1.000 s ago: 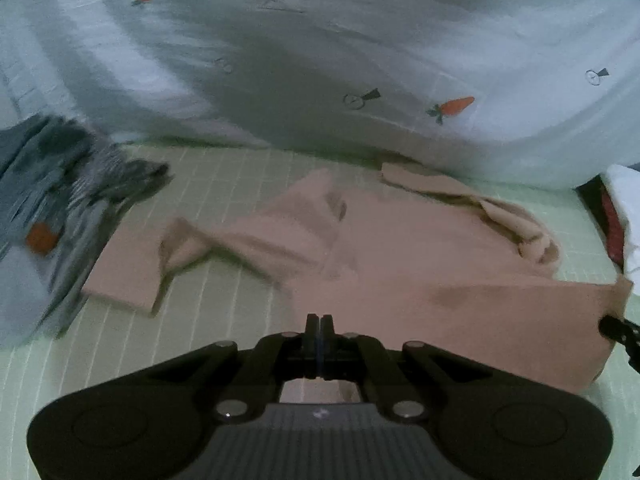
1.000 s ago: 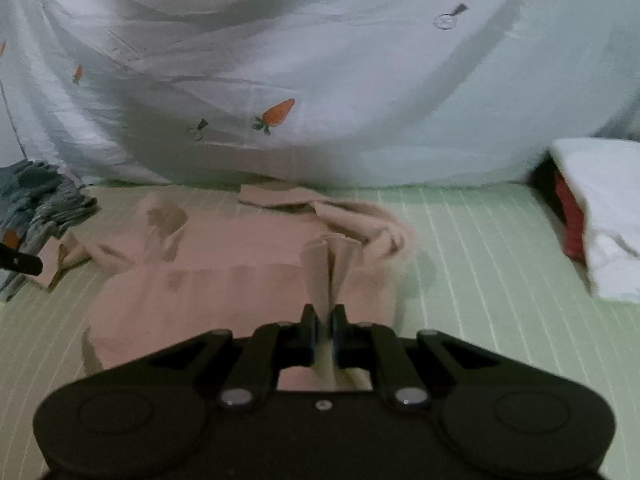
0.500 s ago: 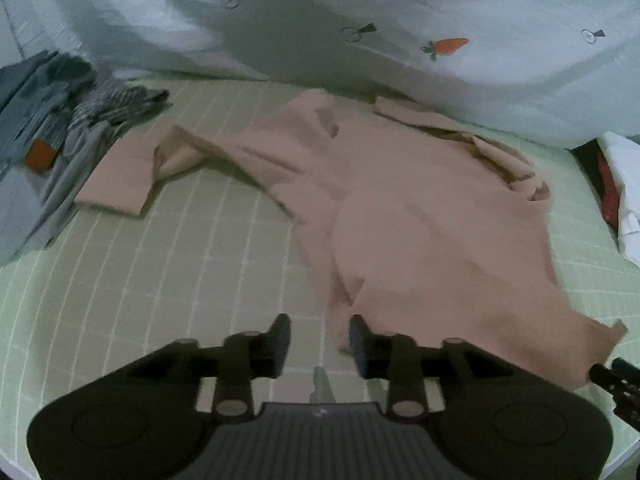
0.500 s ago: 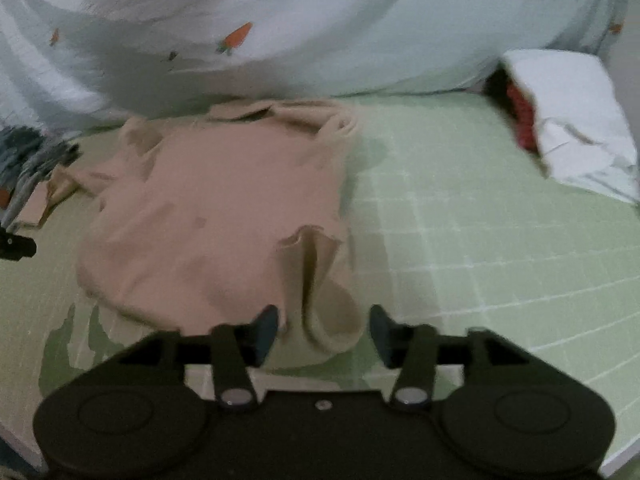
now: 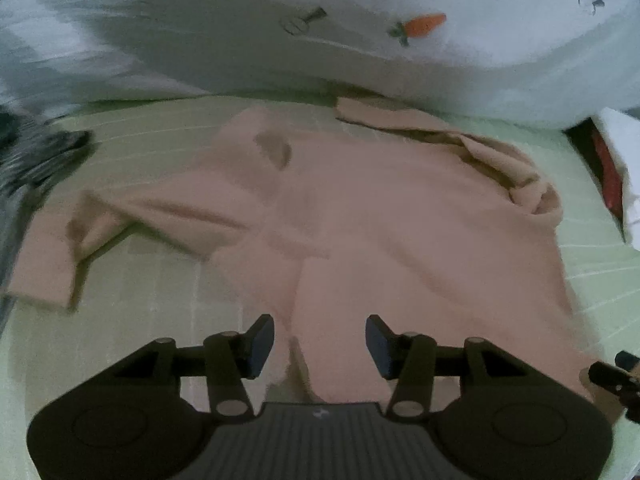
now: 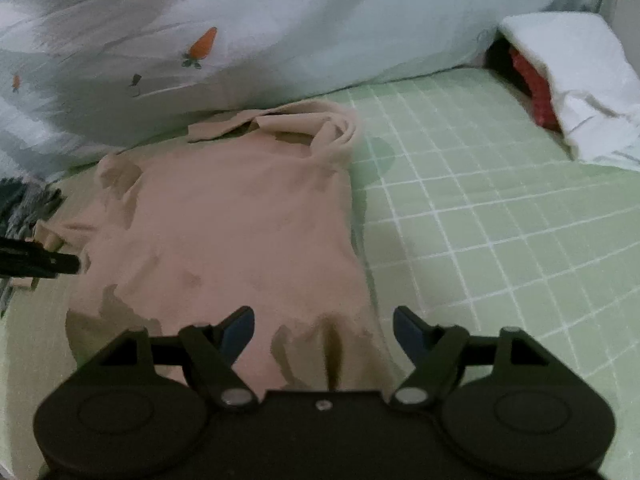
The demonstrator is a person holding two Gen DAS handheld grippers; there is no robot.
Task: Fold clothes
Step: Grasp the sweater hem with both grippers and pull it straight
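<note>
- Grippers had let go: a second earlier both were pinched shut on the near hem of the pink top; at this moment the left gripper (image 5: 320, 340) and the right gripper (image 6: 323, 330) each stood spread wide with nothing between the fingers.
- Pink top (image 5: 400, 216) lay spread on the bed, near hem just under both grippers, collar end far, against the bedding.
- One sleeve (image 5: 132, 220) trailed out to the left, its cuff doubled over; the far right shoulder was bunched.
- Judged from this, the body had been laid out and released; the sleeve and the rumpled shoulder remained unfolded, so folding looked incomplete.
- Surface was a pale green sheet (image 6: 500, 220) with a white grid.
- White duvet (image 6: 280, 20) printed with small carrots was heaped along the far side.
- Grey clothes (image 5: 32, 160) lay at far left; a white bundle (image 6: 572, 72) over something red lay at far right.
</note>
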